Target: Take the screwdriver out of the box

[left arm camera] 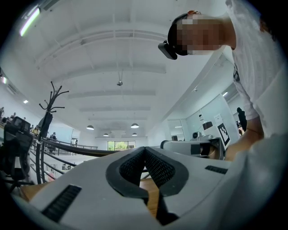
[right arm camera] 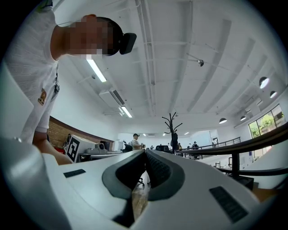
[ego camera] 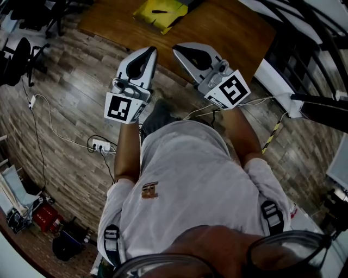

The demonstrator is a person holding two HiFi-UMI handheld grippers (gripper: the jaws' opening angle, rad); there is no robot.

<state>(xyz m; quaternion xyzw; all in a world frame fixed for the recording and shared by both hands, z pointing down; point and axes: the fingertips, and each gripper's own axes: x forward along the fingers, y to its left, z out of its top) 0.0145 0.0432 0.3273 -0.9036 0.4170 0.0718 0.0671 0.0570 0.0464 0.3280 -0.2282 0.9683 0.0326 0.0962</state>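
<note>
Screwdriver point(ego camera: 159, 11), seemingly the slim dark tool, lies inside the box at the table's far side, well apart from both grippers.

On the grey-brown plank floor point(ego camera: 65, 92), a white power strip point(ego camera: 100, 145) and its cables lie near your feet, so stepping forward carelessly could snag them.

The brown wooden table point(ego camera: 228, 27) is bare around the crumpled yellow box point(ego camera: 168, 24). The box looks light, so I judge it may slide or lift with the tool unless you brace it.

Your white-and-black left gripper point(ego camera: 151, 50) and matching right gripper point(ego camera: 176, 49) each have their jaws pressed together on nothing, and their cameras face the ceiling. Reach in like that and you will push the box, so spread the jaws and tilt down first.

The tool is too small here to tell handle from shaft, so a pinch on the shaft could slip.
</note>
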